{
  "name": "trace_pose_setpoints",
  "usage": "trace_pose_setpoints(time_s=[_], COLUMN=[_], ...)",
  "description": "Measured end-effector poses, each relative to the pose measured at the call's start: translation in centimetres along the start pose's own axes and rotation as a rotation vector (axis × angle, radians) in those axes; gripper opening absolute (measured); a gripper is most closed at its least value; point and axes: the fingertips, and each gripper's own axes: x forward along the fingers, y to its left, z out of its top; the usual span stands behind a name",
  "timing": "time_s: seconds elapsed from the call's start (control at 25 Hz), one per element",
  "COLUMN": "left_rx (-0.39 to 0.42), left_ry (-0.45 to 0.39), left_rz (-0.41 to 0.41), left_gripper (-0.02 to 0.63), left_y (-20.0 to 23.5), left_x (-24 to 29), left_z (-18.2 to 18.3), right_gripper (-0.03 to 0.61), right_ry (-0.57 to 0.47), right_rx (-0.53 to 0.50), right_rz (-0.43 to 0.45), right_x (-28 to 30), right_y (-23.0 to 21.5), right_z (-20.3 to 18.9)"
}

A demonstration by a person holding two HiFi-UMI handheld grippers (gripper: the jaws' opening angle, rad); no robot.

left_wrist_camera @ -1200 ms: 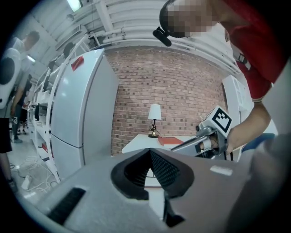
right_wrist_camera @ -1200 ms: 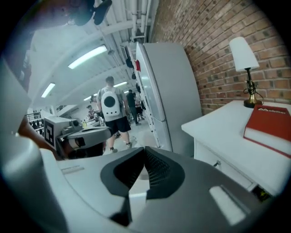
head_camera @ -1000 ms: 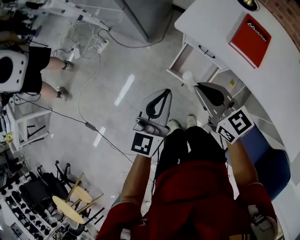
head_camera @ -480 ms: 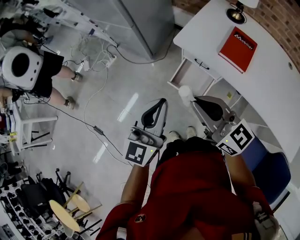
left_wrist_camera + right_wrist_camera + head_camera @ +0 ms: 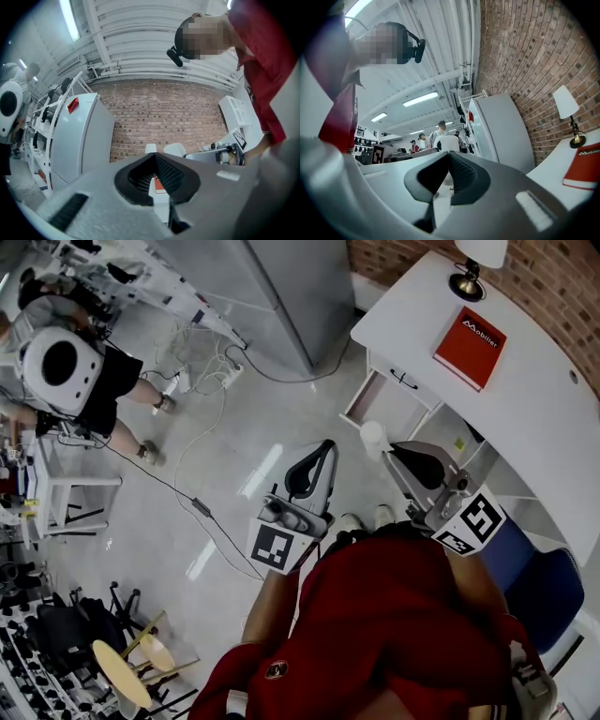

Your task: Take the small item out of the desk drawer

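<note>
Both sets of jaws were pinched fully closed with nothing between them; left gripper [image 5: 325, 444] and right gripper [image 5: 391, 448] hung above floor near open drawer [image 5: 373, 401].

R tongs [image 5: 447, 154] closed, empty; red book [image 5: 583, 171], lamp [image 5: 567, 112] on white desk [image 5: 548, 174].

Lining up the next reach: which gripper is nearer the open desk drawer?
Right. The right gripper points at the open desk drawer from just short of it. The left gripper is further off to the drawer's left, over the floor.
</note>
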Motion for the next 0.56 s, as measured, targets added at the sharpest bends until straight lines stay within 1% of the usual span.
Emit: trace_pose_setpoints(time_s=[0.24,0.36,0.56], left_rx=[0.008,0.013,0.032], left_ry=[-0.013,-0.013,-0.019], left_rz=[-0.002,0.006,0.01], left_gripper=[0.003,0.003,0.002], left_y=[-0.3,0.0,-1.0], left_x=[-0.4,-0.4,-0.8], left_z=[1.1,1.0,0.6], right_gripper=[0.017,0.017,0.017], right_ry=[0.012,0.014,0.011], right_rx=[-0.025,-0.023,-0.032], right_rz=[0.004,0.003,0.005], right_x=[-0.4,-0.5,-1.8], right_y=[0.8,0.3,0.5], right_z=[0.8,0.6,0.1])
